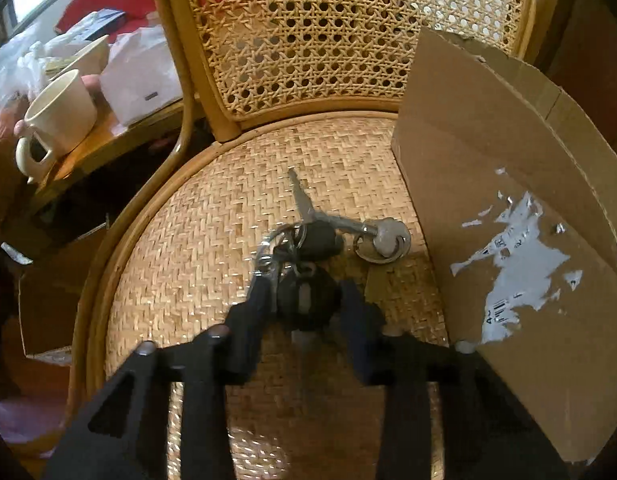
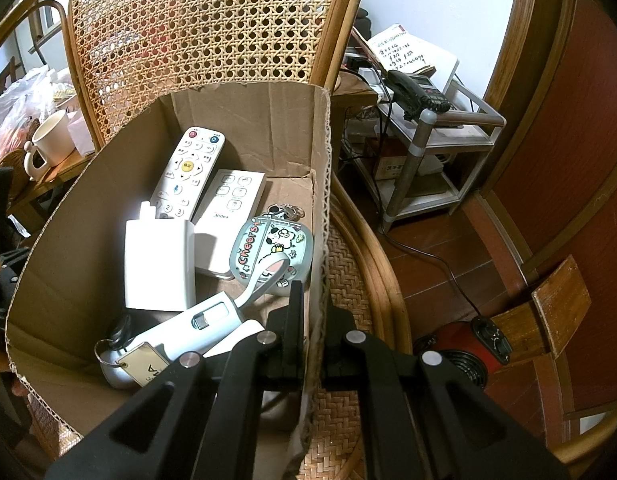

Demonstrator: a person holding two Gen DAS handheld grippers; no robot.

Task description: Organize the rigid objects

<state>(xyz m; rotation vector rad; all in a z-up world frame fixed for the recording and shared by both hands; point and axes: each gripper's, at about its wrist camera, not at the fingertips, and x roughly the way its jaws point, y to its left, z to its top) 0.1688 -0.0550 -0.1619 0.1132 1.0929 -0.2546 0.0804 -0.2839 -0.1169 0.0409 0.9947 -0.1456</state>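
Your left hand-held gripper (image 1: 304,300) is down over the bunch of keys (image 1: 308,240) on the chair seat (image 1: 180,248), fingers partly apart with the round black fob (image 1: 306,298) sitting right between them. I can't see the pads actually pressing on it, so call it not gripped yet. The loose keys and the ring lie just ahead of the tips, and the cardboard box (image 1: 508,184) stands just off to that gripper's right.

Your right hand-held gripper (image 2: 312,316) is pinched together on the box wall (image 2: 320,200) — looks like it's holding the box steady. Already inside, to its left: two remotes (image 2: 190,168), a white bottle-like thing (image 2: 158,266), a "Cheers" tag (image 2: 270,254) and a silver keyring (image 2: 116,364).

So you're at the pick-up step for the keys. Next move, I'd guess — squeeze on the fob squarely, lift so the dangling keys clear the weave, then carry them right over the box rim and let go.
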